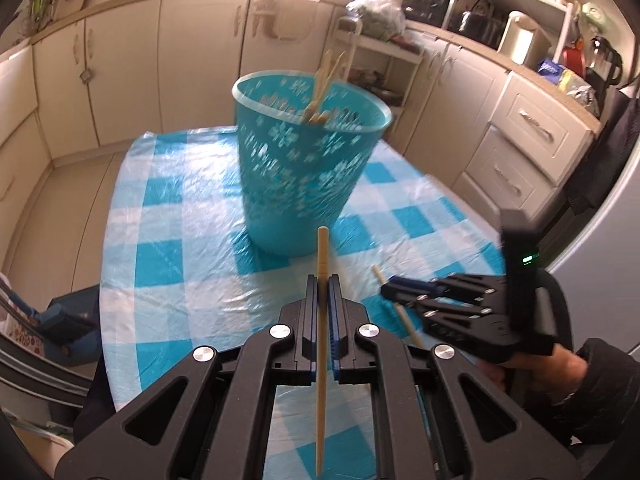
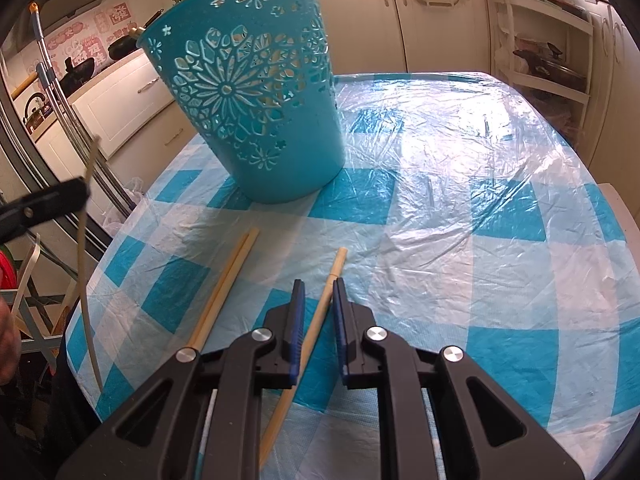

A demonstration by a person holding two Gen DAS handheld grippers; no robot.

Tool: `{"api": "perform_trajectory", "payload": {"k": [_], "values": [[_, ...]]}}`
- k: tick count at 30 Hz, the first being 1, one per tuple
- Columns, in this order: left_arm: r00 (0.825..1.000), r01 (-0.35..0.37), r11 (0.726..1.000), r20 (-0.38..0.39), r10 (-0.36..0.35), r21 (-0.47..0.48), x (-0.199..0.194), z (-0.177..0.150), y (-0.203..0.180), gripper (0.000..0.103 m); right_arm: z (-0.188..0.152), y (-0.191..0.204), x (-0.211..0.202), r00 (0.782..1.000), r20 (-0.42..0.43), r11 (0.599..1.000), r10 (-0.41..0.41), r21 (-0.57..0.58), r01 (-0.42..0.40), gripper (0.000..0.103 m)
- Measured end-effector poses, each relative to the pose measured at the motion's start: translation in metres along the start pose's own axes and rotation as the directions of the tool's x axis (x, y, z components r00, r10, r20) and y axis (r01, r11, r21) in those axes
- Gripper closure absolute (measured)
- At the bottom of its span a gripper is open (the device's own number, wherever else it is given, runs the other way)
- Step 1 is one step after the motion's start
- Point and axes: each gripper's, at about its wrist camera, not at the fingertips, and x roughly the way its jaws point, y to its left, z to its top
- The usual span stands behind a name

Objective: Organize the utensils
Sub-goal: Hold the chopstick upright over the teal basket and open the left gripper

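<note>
Chopsticks are the things being sorted, and they sit in four places. One chopstick [image 1: 321, 344] is pinched between the pressed-together jaws of the left gripper [image 1: 323, 285], standing nearly upright in the left wrist view, its top end poking above the fingertips and its lower end hanging below them, clear of the table. A second chopstick [image 2: 320, 320] lies slantwise between the fingers of the right gripper [image 2: 319, 286], whose jaws are drawn in narrow around it; a small gap shows on one side, so whether the pads actually press it I cannot tell. A pair of chopsticks [image 2: 224, 292] lies side by side, touching each other, on the cloth just left of that gripper in the right wrist view. More chopsticks [image 1: 326, 80] lean inside the teal basket [image 1: 304, 168], their tips rising above its rim.

That basket is plastic with cut-out flower patterns and stands upright on the table beyond both grippers. The table wears a blue-and-white checked tablecloth [image 2: 460, 208] under a wrinkled clear plastic sheet. A hand [image 1: 532, 364] in a dark sleeve holds the right gripper's handle. Cream kitchen cabinets [image 1: 120, 72] run round the room behind.
</note>
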Motion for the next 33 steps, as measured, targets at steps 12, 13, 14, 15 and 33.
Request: {"api": "perform_trajectory", "payload": {"k": [12,13,14,15,33], "values": [[0.983,0.101,0.995,0.152,-0.100,-0.004,-0.053,0.037,-0.014,0.098,-0.001,-0.001,0.001,1.000,-0.001,1.000,0.011,0.008,-0.011,0.088],[0.980,0.106,0.994,0.167,-0.104,-0.004,-0.056,0.042,-0.014,0.098,-0.001,-0.002,0.001,1.000,-0.001,1.000,0.012,0.008,-0.012,0.088],[0.976,0.112,0.994,0.191,-0.109,-0.004,-0.062,0.050,-0.014,0.098,-0.001,-0.001,0.001,1.000,-0.001,1.000,0.013,0.009,-0.013,0.088],[0.971,0.114,0.994,0.214,-0.110,-0.003,-0.067,0.058,-0.015,0.098,-0.001,-0.002,0.001,1.000,-0.001,1.000,0.014,0.009,-0.014,0.088],[0.893,0.007,1.000,0.450,-0.017,0.024,-0.124,0.159,-0.023,0.098,-0.001,-0.009,0.000,0.999,-0.004,0.999,0.044,0.013,-0.044,0.086]]}}
